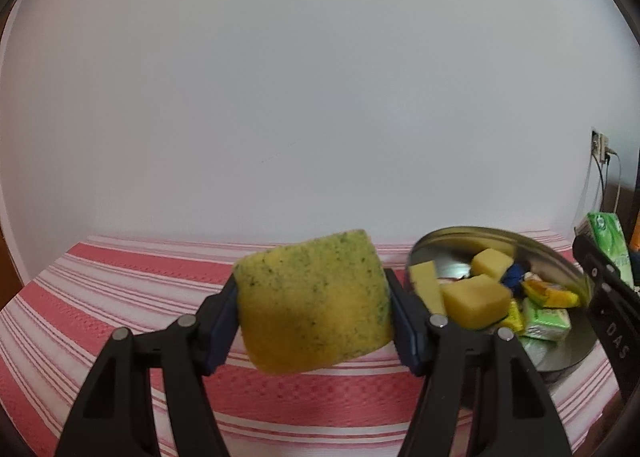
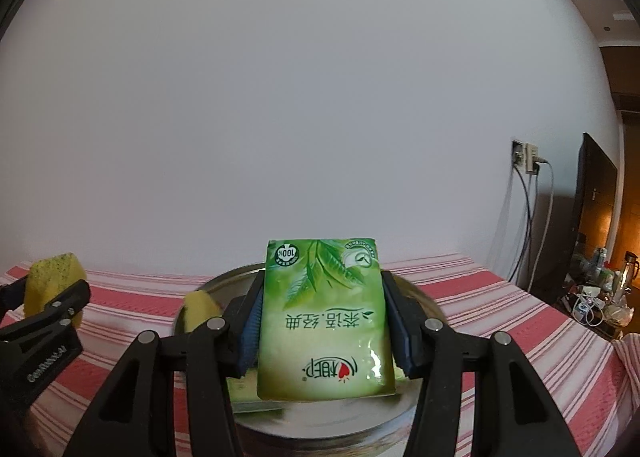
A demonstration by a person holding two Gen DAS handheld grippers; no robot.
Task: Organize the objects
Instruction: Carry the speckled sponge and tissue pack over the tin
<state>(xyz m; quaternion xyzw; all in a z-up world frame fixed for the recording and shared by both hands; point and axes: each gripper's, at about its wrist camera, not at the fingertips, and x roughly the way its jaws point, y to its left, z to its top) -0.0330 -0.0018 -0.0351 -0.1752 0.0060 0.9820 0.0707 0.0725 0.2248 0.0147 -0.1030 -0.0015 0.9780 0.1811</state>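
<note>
Sponge [image 1: 314, 299] pinched in left gripper [image 1: 312, 321]; right gripper [image 2: 322, 323] clamps green tissue pack [image 2: 324, 321] above metal bowl [image 2: 424, 305].

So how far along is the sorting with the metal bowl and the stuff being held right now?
Partly done: the round metal bowl on the red-and-white striped cloth holds plain yellow sponges and small packets. In hand: the left gripper clamps a green-flecked yellow sponge, the right gripper a green tissue pack over the bowl. Left: both held items still need placing.
</note>
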